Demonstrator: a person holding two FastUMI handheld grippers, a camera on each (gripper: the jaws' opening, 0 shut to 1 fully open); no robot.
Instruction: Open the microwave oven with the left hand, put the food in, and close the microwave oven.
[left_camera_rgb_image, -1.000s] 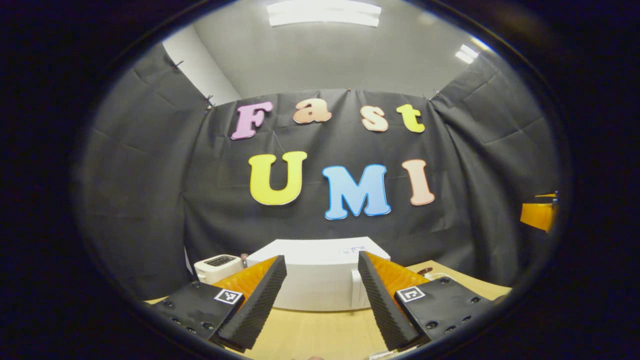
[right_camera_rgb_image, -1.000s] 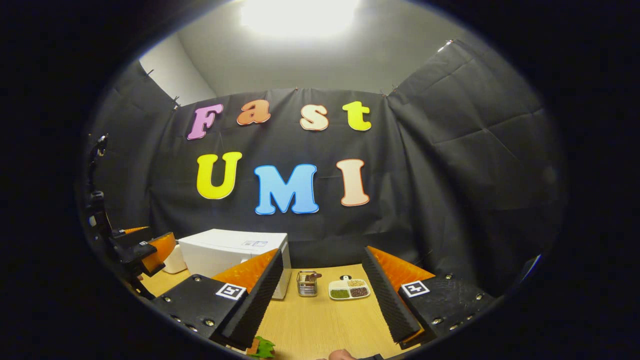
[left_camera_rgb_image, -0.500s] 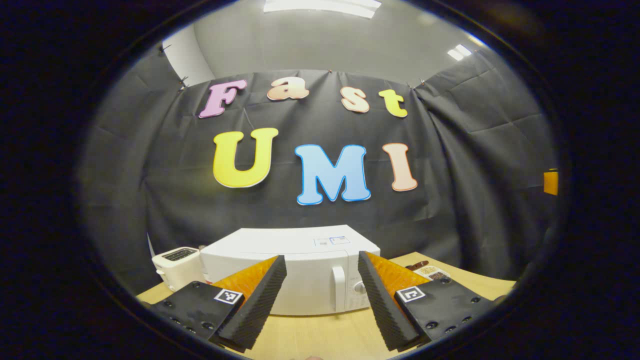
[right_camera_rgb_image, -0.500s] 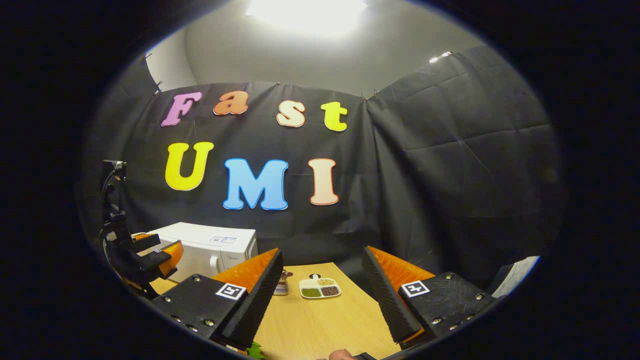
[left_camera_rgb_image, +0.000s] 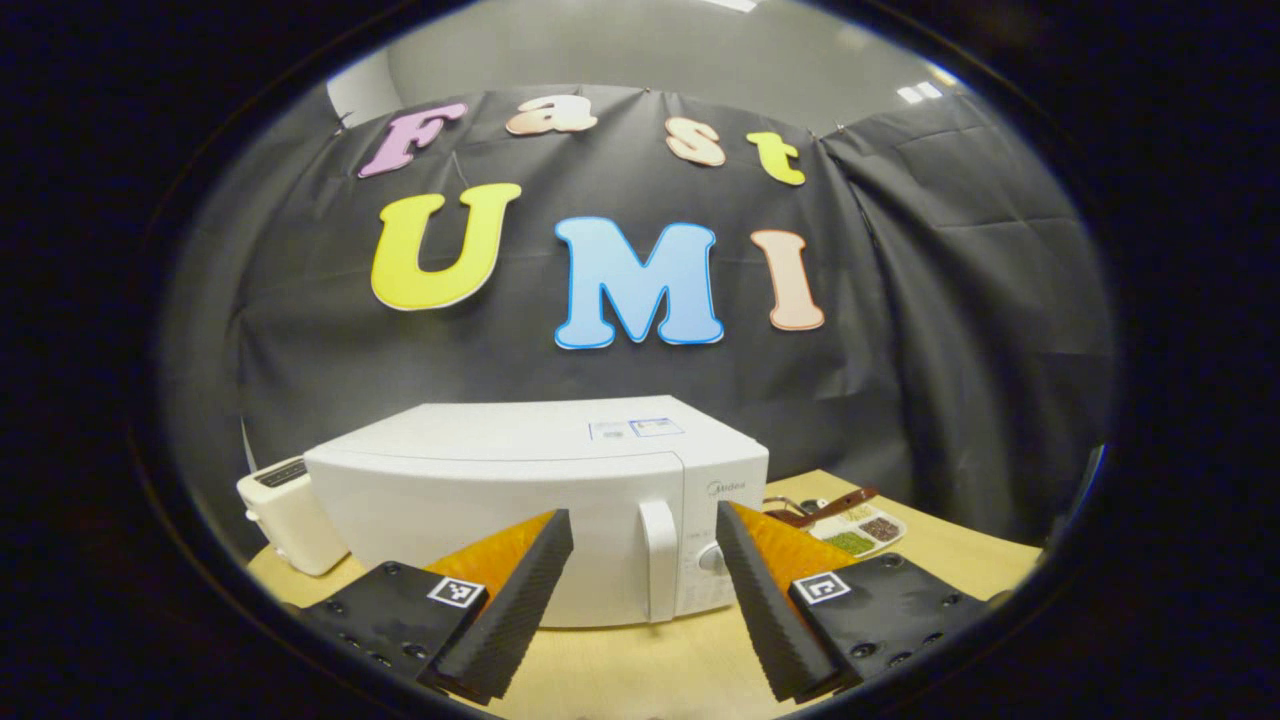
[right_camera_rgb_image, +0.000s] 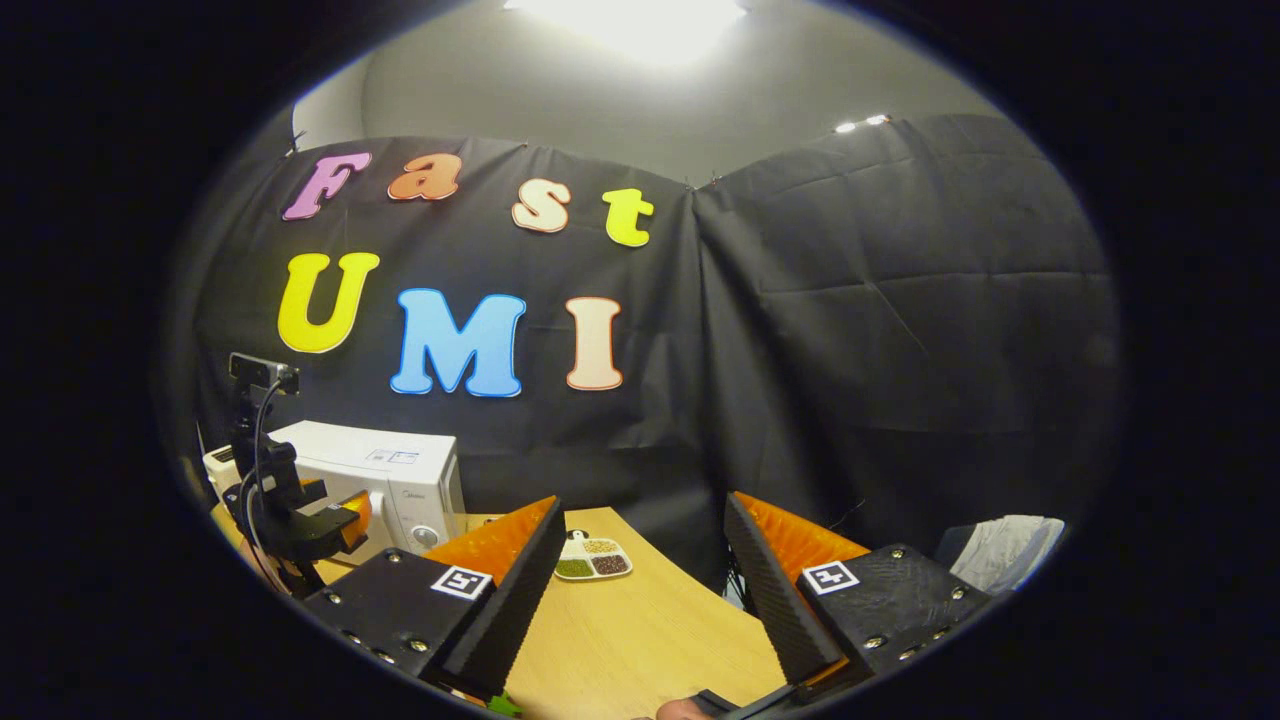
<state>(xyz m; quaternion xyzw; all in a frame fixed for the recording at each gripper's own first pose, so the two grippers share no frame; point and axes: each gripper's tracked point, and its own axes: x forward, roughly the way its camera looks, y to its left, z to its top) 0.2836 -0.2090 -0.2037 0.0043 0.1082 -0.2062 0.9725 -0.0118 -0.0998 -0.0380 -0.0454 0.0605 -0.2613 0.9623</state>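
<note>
The microwave (left_camera_rgb_image: 540, 500) stands shut on the desk (left_camera_rgb_image: 640, 670), its handle (left_camera_rgb_image: 658, 560) just ahead between the spread left gripper (left_camera_rgb_image: 640, 580) fingers (empty); right gripper (right_camera_rgb_image: 640, 590) spread too, well right of it.

In my left gripper view the microwave (left_camera_rgb_image: 520, 500) stands on the table (left_camera_rgb_image: 650, 665) straight ahead of my left gripper (left_camera_rgb_image: 640, 610), its door handle (left_camera_rgb_image: 658, 560) between my spread fingers and farther off. A toaster (left_camera_rgb_image: 290, 525) sits just left of the microwave, and a divided food tray (left_camera_rgb_image: 855, 530) lies on the table to its right, near the wall. In my right gripper view, my right gripper (right_camera_rgb_image: 640, 610) hangs over the near table edge, with the tray beyond it and the microwave far left.
</note>
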